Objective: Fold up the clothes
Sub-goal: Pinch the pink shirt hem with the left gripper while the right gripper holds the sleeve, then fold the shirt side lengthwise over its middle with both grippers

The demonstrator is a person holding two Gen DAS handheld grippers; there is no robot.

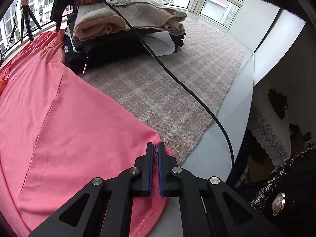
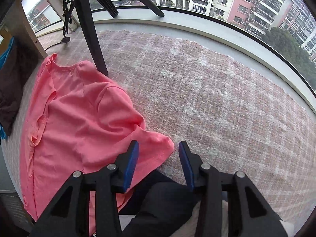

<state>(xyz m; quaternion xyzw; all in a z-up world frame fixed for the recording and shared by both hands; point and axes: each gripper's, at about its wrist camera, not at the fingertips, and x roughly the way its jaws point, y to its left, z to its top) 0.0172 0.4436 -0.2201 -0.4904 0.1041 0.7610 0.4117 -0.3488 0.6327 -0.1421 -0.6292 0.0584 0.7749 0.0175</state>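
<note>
A pink T-shirt (image 1: 59,118) lies spread on a plaid cloth (image 1: 167,90). My left gripper (image 1: 155,146) is shut on the shirt's bottom corner near the cloth's edge. In the right wrist view the same pink shirt (image 2: 79,114) lies at the left, neck end far. My right gripper (image 2: 158,148) is open, its jaws wide apart, just above a raised fold of the shirt's near edge, holding nothing. The right gripper also shows at the top of the left wrist view (image 1: 59,7), over the clothes pile.
A stack of folded clothes (image 1: 126,19), cream knit on top of dark items, stands at the far side. A black cable (image 1: 177,79) crosses the cloth. Tripod legs (image 2: 88,29) stand on the cloth near the shirt. A dark garment (image 2: 162,203) lies under my right gripper. Windows surround the platform.
</note>
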